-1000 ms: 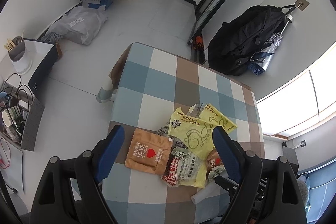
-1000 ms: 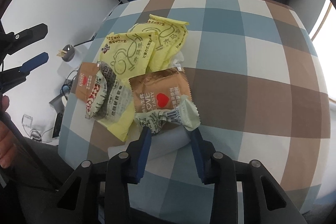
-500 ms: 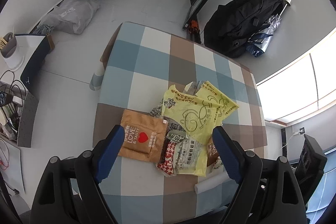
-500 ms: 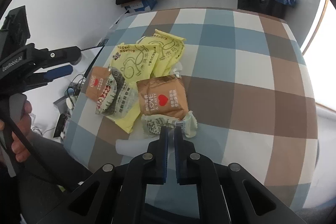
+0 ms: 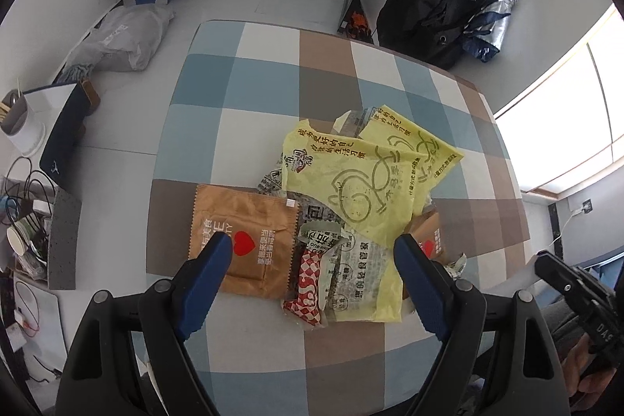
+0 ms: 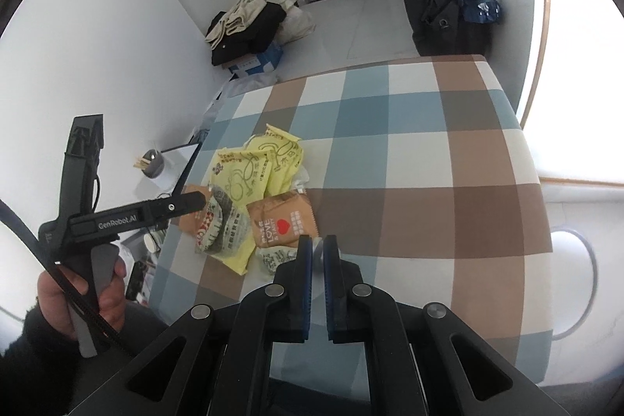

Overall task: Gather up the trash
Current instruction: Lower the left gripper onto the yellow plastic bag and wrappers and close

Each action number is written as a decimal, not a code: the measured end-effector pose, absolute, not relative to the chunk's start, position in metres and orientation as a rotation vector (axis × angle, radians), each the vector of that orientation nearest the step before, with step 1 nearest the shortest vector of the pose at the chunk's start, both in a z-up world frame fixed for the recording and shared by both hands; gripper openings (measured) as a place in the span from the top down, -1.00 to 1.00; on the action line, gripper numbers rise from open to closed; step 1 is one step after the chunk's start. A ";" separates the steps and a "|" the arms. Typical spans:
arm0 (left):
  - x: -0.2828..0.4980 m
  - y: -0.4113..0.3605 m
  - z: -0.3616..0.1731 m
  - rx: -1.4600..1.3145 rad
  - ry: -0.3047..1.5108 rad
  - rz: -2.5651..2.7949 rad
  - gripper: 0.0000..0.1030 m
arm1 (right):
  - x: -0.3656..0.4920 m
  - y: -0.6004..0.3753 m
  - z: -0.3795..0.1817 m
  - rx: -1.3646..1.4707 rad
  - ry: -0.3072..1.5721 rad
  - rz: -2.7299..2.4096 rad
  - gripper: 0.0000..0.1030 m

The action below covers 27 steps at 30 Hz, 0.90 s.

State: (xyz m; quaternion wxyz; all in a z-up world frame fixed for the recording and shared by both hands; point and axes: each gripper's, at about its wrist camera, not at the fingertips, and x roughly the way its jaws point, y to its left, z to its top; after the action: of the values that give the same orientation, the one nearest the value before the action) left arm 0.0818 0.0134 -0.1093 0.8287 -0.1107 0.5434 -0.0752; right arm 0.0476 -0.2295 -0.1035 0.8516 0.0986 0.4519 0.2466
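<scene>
A heap of yellow, brown and red-checked plastic snack wrappers (image 5: 343,213) lies near the front edge of the blue-brown-white checked tablecloth (image 5: 265,96). The left gripper (image 5: 312,248) hangs above the heap, jaws wide apart and empty. The right gripper (image 6: 318,252) is pressed closed with nothing visible between its pads, just nearer than the heap.

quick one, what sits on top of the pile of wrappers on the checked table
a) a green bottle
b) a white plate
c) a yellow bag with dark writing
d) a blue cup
c: in the left wrist view the yellow bag lies over the other wrappers, beside the brown packet with a red heart, on the checked table; no bottle, plate or cup is in the pile.
</scene>
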 end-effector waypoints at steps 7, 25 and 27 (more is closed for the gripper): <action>0.085 0.006 -0.120 -0.196 1.188 -0.168 -0.19 | 0.044 -0.237 -0.100 0.198 0.930 0.525 0.91; 0.089 -0.008 -0.120 -0.187 1.188 -0.231 0.58 | 0.036 -0.246 -0.094 0.208 0.896 0.525 0.91; 0.088 -0.008 -0.119 -0.192 1.186 -0.238 0.58 | 0.035 -0.245 -0.093 0.204 0.893 0.525 0.91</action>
State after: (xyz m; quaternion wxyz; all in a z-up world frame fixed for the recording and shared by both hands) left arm 0.0882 -0.0079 -0.1189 0.8182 -0.0900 0.5567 -0.1117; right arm 0.0353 -0.2454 -0.0931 0.8638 0.0974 0.4262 0.2503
